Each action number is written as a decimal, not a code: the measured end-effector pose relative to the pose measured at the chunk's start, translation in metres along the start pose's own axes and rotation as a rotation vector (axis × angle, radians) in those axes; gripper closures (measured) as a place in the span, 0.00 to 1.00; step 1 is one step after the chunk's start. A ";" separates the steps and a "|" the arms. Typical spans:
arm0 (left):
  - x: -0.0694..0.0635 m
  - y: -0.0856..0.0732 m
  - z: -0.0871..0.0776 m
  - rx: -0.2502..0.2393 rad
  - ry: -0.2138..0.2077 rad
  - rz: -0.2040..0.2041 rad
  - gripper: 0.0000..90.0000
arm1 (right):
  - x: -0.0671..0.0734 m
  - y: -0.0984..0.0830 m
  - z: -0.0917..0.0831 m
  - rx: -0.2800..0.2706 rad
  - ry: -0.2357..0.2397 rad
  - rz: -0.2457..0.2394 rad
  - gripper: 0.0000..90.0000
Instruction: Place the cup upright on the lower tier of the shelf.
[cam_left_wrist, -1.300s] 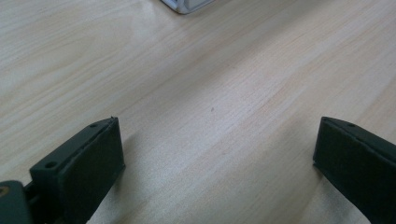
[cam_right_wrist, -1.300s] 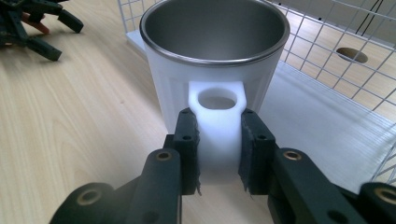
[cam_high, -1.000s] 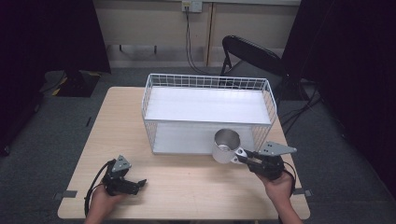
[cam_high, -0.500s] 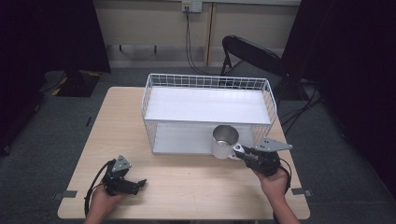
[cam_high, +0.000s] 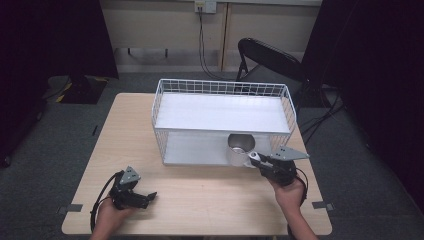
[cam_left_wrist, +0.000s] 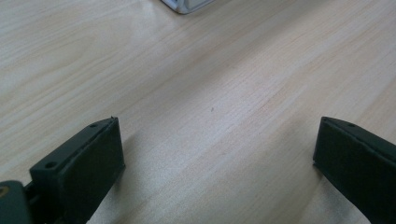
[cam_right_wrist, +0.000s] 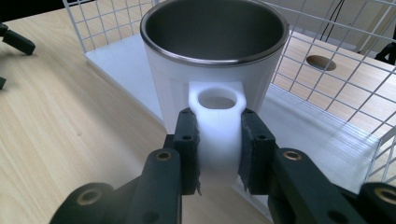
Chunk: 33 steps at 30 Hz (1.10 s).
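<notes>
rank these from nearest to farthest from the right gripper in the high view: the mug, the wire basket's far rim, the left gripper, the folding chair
1. mug: its handle is clamped in the right gripper, at the basket's near right.
2. wire basket's far rim: beyond the mug, toward the wall.
3. left gripper: across the table at its near left, too close to call against the rim.
4. folding chair: behind the table.

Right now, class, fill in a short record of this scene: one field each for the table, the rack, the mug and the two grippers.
table: light wood table, with a white wire rack standing on it
rack: two levels, each with a white shelf; front side open
mug: white mug with a metal inside, upright, at the rack's lower front edge
right gripper: right gripper, jaws shut on the mug's handle
left gripper: left gripper, jaws wide apart over bare wood, holding nothing
</notes>
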<state>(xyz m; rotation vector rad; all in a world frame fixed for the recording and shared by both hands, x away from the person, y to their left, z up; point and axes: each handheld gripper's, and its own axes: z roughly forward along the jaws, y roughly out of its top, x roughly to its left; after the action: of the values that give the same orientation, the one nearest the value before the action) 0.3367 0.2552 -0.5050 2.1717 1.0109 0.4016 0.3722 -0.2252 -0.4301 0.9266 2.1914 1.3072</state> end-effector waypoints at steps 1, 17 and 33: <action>0.000 0.000 0.000 0.000 0.000 0.000 0.01 | 0.000 0.000 0.000 0.000 0.000 0.000 0.80; 0.000 0.000 0.000 0.002 -0.001 0.003 0.01 | 0.001 0.007 0.012 -0.014 -0.038 -0.012 0.80; 0.000 0.000 0.000 0.001 -0.002 -0.001 0.01 | 0.002 0.008 0.023 -0.030 -0.057 -0.002 0.80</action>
<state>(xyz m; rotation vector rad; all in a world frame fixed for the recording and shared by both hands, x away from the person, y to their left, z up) 0.3367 0.2549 -0.5052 2.1721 1.0117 0.3980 0.3883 -0.2073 -0.4336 0.9389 2.1238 1.2932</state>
